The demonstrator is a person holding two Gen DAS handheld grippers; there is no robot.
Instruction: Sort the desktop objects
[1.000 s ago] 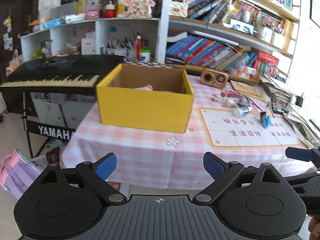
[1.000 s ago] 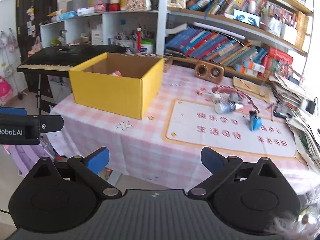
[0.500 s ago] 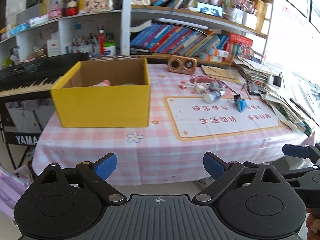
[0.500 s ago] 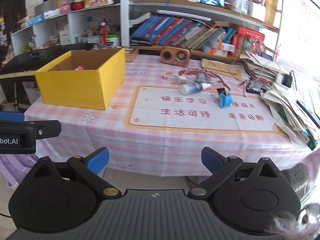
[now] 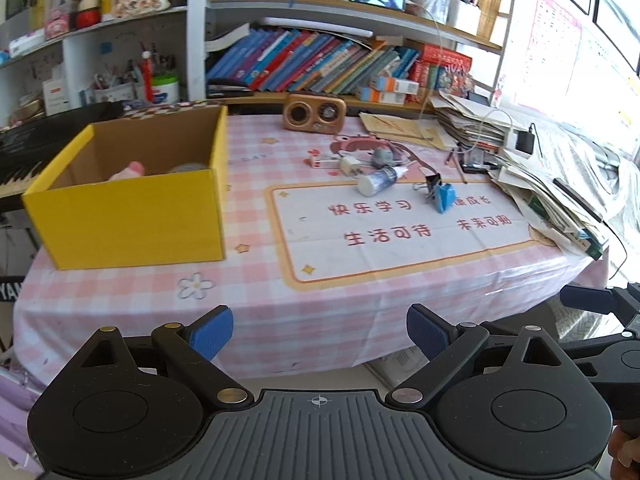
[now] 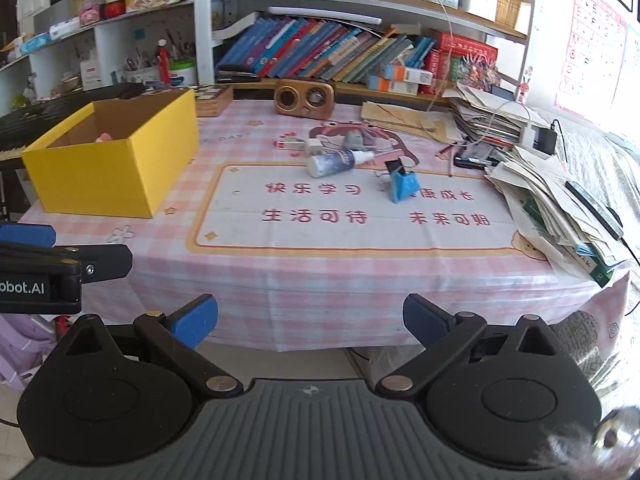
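Both cameras have swung rightward since a second ago, so the yellow box now sits at the left and the clutter lies near the middle of each view. Nearest, the left gripper and the right gripper hover short of the worktop edge, each with its blue-padded fingers spread wide and holding nothing. On the pale printed mat lies a blue clip with a black binder clip just behind it, and a small spray bottle rests on its side nearby. Beyond these sit a white charger plug and a grey lump (too small to identify). Something pink shows inside the box. Farthest, a wooden speaker stands before the bookshelf.
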